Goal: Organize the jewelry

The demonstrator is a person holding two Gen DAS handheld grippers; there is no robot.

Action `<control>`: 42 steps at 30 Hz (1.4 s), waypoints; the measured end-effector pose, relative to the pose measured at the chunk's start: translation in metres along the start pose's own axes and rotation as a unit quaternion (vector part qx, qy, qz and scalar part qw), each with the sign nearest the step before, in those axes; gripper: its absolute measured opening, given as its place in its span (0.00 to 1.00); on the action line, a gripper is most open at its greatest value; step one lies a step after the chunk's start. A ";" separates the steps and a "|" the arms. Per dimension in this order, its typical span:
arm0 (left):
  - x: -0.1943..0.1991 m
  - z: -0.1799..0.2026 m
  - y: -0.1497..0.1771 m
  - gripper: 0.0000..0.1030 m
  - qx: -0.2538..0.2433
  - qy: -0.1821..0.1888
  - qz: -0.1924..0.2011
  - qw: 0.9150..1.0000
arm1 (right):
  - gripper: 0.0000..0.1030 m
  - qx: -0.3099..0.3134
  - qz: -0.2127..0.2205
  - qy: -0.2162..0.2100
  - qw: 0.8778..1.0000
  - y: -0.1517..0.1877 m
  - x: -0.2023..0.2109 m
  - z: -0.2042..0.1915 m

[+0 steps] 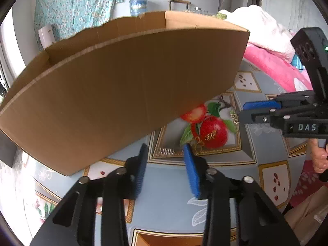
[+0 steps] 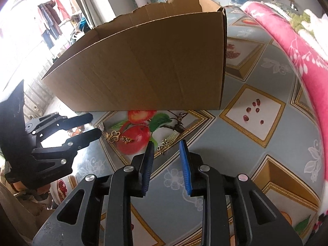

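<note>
Jewelry is not yet sorted, judging by what lies loose in front of the box (image 2: pixel 147 61). Nearest, the right gripper (image 2: pixel 166 164) hangs over the tablecloth (image 2: pixel 235 143), jaws partly spread with nothing between the pads; a small gold piece (image 2: pixel 163 146) lies on the cloth just past its tips, on the near side of the box. The left gripper (image 1: pixel 165 168) is likewise partly spread and empty. A little closer to the box, a gold chain (image 2: pixel 117 137) rests on the printed apple, untouched. Beyond both pieces stands the box itself, open-topped; its inside is hidden, so whether any jewelry is already in it cannot be told. At least two pieces seem left to collect.
</note>
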State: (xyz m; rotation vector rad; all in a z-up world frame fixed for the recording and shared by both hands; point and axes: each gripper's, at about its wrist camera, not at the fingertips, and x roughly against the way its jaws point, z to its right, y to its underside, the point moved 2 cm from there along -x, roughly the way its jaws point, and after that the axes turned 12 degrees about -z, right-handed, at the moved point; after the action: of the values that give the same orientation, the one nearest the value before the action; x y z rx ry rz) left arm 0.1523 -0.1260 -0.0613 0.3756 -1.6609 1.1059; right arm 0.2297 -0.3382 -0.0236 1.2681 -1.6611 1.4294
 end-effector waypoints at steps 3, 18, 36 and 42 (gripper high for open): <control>-0.003 -0.004 0.001 0.27 0.010 0.002 -0.005 1.000 | 0.25 0.001 0.002 -0.003 1.000 0.000 -0.002 0.000; -0.005 0.001 0.001 0.14 -0.011 -0.005 0.006 1.000 | 0.25 -0.001 0.007 -0.003 1.000 0.003 -0.001 0.006; -0.002 0.003 0.010 0.14 -0.005 -0.012 0.005 1.000 | 0.25 -0.004 0.011 0.008 1.000 -0.001 0.006 0.010; -0.002 0.003 0.010 0.14 -0.006 -0.010 0.006 1.000 | 0.25 -0.004 0.002 0.016 1.000 -0.008 -0.002 0.004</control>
State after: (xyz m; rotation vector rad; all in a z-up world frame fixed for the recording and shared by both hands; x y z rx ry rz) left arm 0.1442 -0.1235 -0.0677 0.3700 -1.6889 1.1048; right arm 0.2384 -0.3412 -0.0236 1.2320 -1.6479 1.4362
